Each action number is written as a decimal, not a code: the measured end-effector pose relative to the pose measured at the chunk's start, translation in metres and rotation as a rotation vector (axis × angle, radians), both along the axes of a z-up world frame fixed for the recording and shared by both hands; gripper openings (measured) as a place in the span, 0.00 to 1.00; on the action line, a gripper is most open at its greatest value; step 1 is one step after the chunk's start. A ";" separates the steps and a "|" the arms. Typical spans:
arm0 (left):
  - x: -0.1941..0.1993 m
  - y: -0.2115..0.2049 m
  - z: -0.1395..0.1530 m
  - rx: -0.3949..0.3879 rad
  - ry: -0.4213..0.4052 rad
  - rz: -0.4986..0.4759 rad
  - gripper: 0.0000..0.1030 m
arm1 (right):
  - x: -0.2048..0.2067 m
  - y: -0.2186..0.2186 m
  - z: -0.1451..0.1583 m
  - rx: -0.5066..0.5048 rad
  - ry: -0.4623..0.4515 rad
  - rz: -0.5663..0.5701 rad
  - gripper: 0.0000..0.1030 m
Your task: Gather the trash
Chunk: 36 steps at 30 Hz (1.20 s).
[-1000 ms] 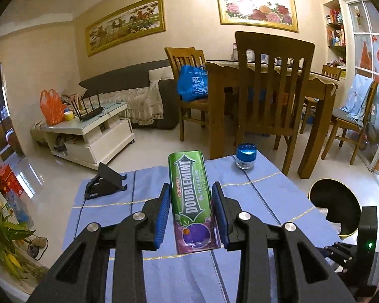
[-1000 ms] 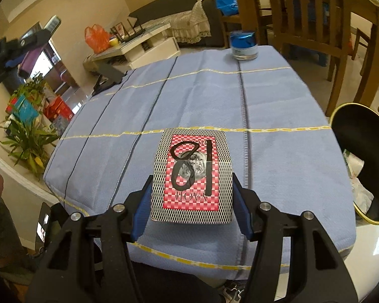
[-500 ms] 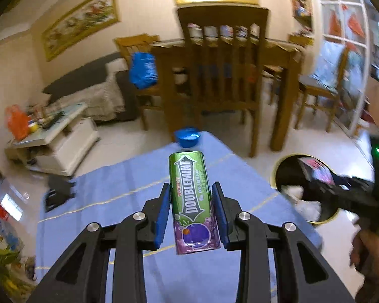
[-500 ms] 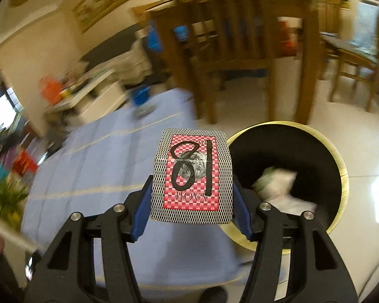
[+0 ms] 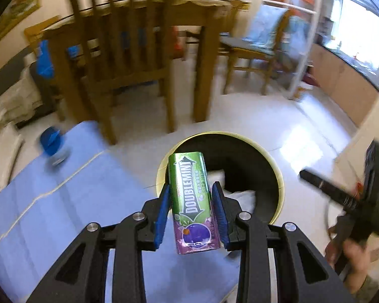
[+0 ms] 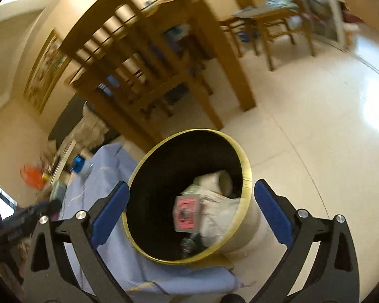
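My left gripper (image 5: 191,197) is shut on a green and purple Doublemint gum pack (image 5: 192,202), held over the table's right edge, in front of the round black bin with a yellow rim (image 5: 278,176). My right gripper (image 6: 190,202) is open and empty above the same bin (image 6: 245,169). The red checkered card box (image 6: 187,213) is inside the bin, beside crumpled white paper (image 6: 214,202). The right gripper also shows at the right in the left wrist view (image 5: 341,197).
The blue cloth table (image 5: 63,202) carries a blue-lidded jar (image 5: 51,144) at its far edge. A wooden chair (image 5: 128,58) and a dining table (image 6: 176,38) stand behind the bin on the pale tiled floor.
My right gripper opened and the red checkered box dropped into the bin. My left gripper swung right with the gum pack, toward the bin.
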<state>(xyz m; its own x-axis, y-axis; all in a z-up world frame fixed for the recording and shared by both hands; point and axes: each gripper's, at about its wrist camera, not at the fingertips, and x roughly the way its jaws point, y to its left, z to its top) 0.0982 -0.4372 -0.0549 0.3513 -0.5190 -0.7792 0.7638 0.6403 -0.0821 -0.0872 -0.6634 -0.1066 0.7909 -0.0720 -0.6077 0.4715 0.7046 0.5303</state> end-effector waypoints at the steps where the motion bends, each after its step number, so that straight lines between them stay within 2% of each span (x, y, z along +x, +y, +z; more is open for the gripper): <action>1: 0.000 -0.009 -0.002 0.000 0.017 -0.029 0.46 | -0.012 -0.009 -0.006 0.012 0.004 -0.022 0.95; 2: 0.000 -0.015 -0.002 -0.005 0.017 -0.037 0.59 | -0.018 -0.015 -0.009 0.022 0.006 -0.036 0.95; 3: -0.003 -0.018 -0.001 -0.010 -0.007 -0.044 0.63 | -0.026 -0.021 -0.011 0.029 0.008 -0.052 0.95; 5: -0.011 -0.016 0.001 0.008 -0.078 -0.046 0.64 | -0.037 -0.025 -0.016 0.038 0.015 -0.070 0.95; 7: -0.012 -0.005 0.002 0.019 -0.085 -0.032 0.64 | -0.042 -0.024 -0.017 0.029 0.022 -0.072 0.95; 9: -0.010 0.016 0.007 0.028 -0.089 0.031 0.67 | -0.041 -0.017 -0.014 0.016 0.025 -0.060 0.95; 11: -0.006 0.041 0.016 0.057 -0.112 0.101 0.91 | -0.030 -0.001 -0.008 0.002 0.026 -0.029 0.95; 12: -0.003 0.063 0.021 0.100 -0.145 0.174 0.93 | -0.022 0.011 -0.003 -0.010 0.027 -0.008 0.95; 16: 0.006 0.149 0.047 0.192 -0.228 0.361 0.93 | 0.019 0.068 0.025 -0.047 0.029 0.060 0.95; 18: 0.002 0.212 0.062 0.198 -0.260 0.473 0.94 | 0.048 0.114 0.042 -0.067 0.072 0.124 0.95; 21: -0.003 0.284 0.076 0.205 -0.295 0.602 0.94 | 0.079 0.194 0.067 -0.138 0.039 0.250 0.95; 23: -0.005 0.332 0.079 0.250 -0.289 0.711 0.94 | 0.093 0.248 0.085 -0.215 0.009 0.332 0.95; 27: -0.023 0.395 0.086 0.237 -0.314 0.799 0.94 | 0.108 0.353 0.117 -0.384 -0.059 0.538 0.95; 29: -0.032 0.414 0.090 0.222 -0.324 0.809 0.94 | 0.120 0.400 0.123 -0.355 -0.057 0.701 0.95; 30: -0.037 0.425 0.092 0.205 -0.328 0.827 0.94 | 0.124 0.416 0.124 -0.342 -0.054 0.735 0.95; 33: -0.042 0.445 0.094 0.159 -0.341 0.874 0.94 | 0.131 0.451 0.140 -0.432 -0.044 0.704 0.95; 36: -0.037 0.455 0.092 0.083 -0.292 0.882 0.94 | 0.127 0.475 0.160 -0.490 -0.067 0.657 0.95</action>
<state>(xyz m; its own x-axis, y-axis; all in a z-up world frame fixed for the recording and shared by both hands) 0.0612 0.0176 0.0368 0.7802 0.0818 -0.6201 -0.0180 0.9939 0.1085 0.0398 -0.1882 0.0529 0.7976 0.1733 -0.5777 -0.1390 0.9849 0.1035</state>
